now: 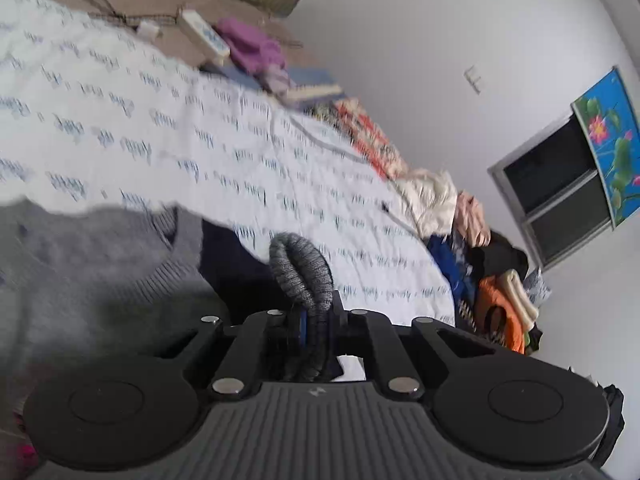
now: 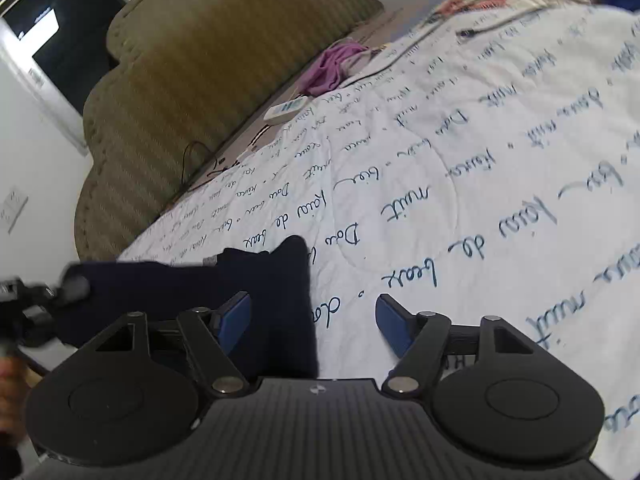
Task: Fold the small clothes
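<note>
**Dark garment held up at one corner over the bed**

No box, basket or other container shows in either view; everything lies loose on the bed (image 2: 460,168), which has a white quilt printed with blue handwriting.

The small garment (image 2: 256,280) is dark navy with a grey ribbed band (image 1: 300,268). It hangs over the near edge of the bed, stretched between the two claws.

The left claw (image 1: 310,320) is closed tight on the grey band, which loops up out of its pads. In the right wrist view that claw pinches the garment's far left corner.

The right claw (image 2: 314,322) stands wide open, blue pads (image 2: 394,326) apart; the cloth's right edge lies between them, unpinched.

A grey sweater (image 1: 92,264) lies beside the garment. A purple cloth (image 2: 332,66) and a remote (image 2: 286,110) sit at the headboard edge.
</note>
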`<action>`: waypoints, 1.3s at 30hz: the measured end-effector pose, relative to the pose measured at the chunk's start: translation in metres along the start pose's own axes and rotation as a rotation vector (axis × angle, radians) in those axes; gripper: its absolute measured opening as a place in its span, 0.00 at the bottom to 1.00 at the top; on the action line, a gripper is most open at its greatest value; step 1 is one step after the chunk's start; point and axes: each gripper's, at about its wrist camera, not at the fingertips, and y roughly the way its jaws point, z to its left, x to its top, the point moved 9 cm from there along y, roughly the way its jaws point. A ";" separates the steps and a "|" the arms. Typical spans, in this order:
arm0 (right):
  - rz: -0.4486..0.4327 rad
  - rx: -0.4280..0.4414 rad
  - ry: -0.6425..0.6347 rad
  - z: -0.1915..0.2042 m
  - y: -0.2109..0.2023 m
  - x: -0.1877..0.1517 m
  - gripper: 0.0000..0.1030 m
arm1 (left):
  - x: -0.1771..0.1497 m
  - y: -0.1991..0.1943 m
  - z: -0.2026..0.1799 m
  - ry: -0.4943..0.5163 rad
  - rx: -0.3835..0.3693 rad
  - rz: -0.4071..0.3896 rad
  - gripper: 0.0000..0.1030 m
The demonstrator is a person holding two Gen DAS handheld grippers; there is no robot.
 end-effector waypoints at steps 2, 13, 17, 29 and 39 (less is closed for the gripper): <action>-0.001 -0.006 -0.007 -0.002 0.000 0.004 0.74 | 0.016 -0.023 0.001 0.015 0.017 -0.044 0.09; 0.089 0.027 -0.014 0.021 0.037 -0.006 0.74 | 0.065 -0.160 0.073 -0.088 0.136 -0.301 0.09; 0.112 0.060 -0.023 0.038 0.048 -0.005 0.74 | 0.055 -0.180 0.107 -0.148 0.187 -0.321 0.09; 0.218 0.041 -0.168 0.084 0.110 -0.014 0.46 | 0.029 -0.159 0.123 -0.180 0.169 -0.245 0.09; 0.134 0.017 -0.026 0.013 0.078 0.015 0.05 | 0.019 -0.132 0.095 -0.094 0.113 -0.204 0.09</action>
